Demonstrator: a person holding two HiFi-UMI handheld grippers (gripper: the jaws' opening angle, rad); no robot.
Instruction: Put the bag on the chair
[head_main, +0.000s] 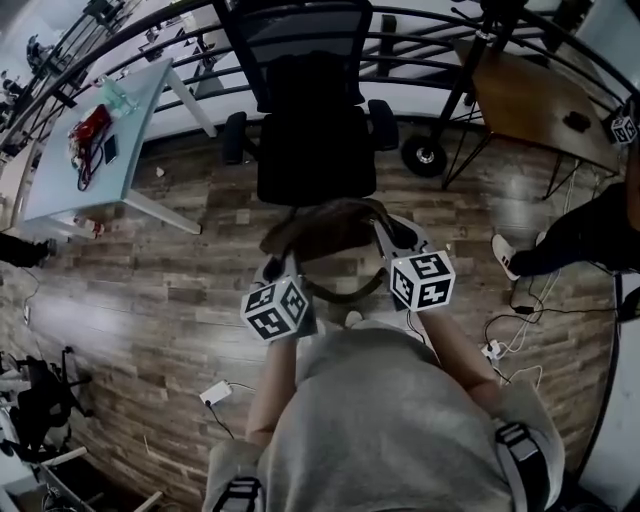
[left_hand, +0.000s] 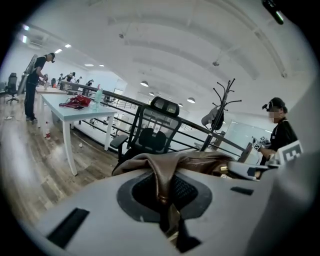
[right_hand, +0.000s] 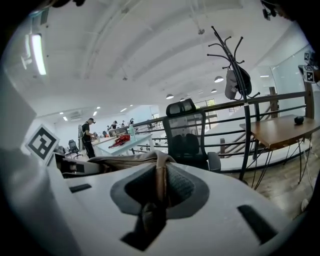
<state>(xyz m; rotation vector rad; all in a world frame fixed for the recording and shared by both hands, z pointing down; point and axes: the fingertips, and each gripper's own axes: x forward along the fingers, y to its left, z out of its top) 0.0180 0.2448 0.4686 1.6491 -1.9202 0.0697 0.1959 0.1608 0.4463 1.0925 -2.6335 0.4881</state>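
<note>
A brown leather bag (head_main: 325, 232) hangs in the air between my two grippers, just in front of the black office chair (head_main: 312, 130). The left gripper (head_main: 276, 268) holds it from the left and the right gripper (head_main: 396, 236) from the right. In the left gripper view the left gripper (left_hand: 167, 200) is shut on a brown strap of the bag (left_hand: 200, 161), with the chair (left_hand: 154, 135) beyond. In the right gripper view the right gripper (right_hand: 157, 195) is likewise shut on a strap of the bag (right_hand: 131, 160), and the chair (right_hand: 187, 140) stands close ahead. The chair's seat (head_main: 316, 165) is bare.
A pale table (head_main: 60, 170) with red items stands at the left, and a wooden table (head_main: 540, 95) at the right. A railing (head_main: 420, 40) runs behind the chair, beside a coat rack (right_hand: 235, 75). A person (head_main: 590, 235) is at the right. Cables and a charger (head_main: 215, 392) lie on the floor.
</note>
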